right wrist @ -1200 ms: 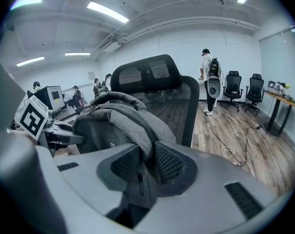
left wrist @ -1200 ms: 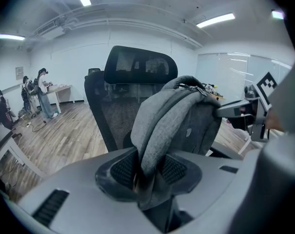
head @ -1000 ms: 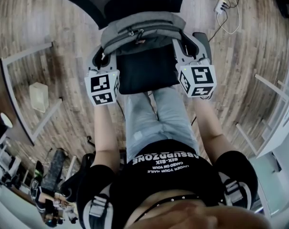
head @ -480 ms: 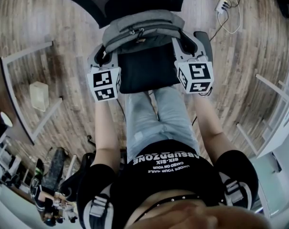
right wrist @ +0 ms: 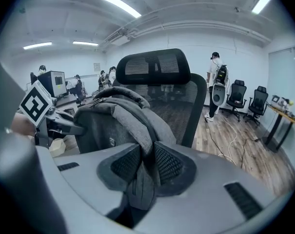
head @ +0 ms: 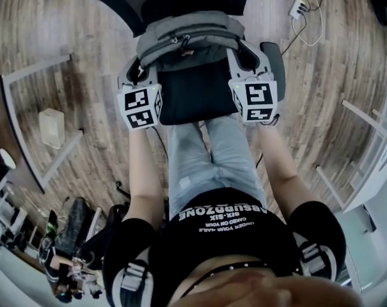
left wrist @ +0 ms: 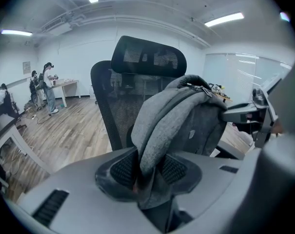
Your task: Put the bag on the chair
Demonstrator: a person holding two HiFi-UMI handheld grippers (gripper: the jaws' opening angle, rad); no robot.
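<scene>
A grey backpack (head: 187, 40) hangs between my two grippers, above the black seat (head: 196, 94) of a black mesh office chair and close to its backrest (left wrist: 115, 101). My left gripper (head: 137, 75) is shut on the bag's left shoulder strap (left wrist: 154, 130), its pads pinching the grey fabric. My right gripper (head: 244, 62) is shut on the other strap (right wrist: 137, 126). In both gripper views the bag (right wrist: 108, 118) fills the space in front of the chair's backrest and headrest (right wrist: 154, 65). Whether the bag's bottom touches the seat is hidden.
Chair armrests (head: 276, 53) flank the seat. A power strip with cables (head: 297, 8) lies on the wood floor at the far right. Metal frames (head: 27, 107) and a pale box (head: 52, 128) stand at left. People stand by distant desks (left wrist: 47, 87); more chairs (right wrist: 242, 99) at right.
Both grippers have carried the bag a little forward, toward the chair's backrest, over the seat. The grips on the straps are unchanged.
</scene>
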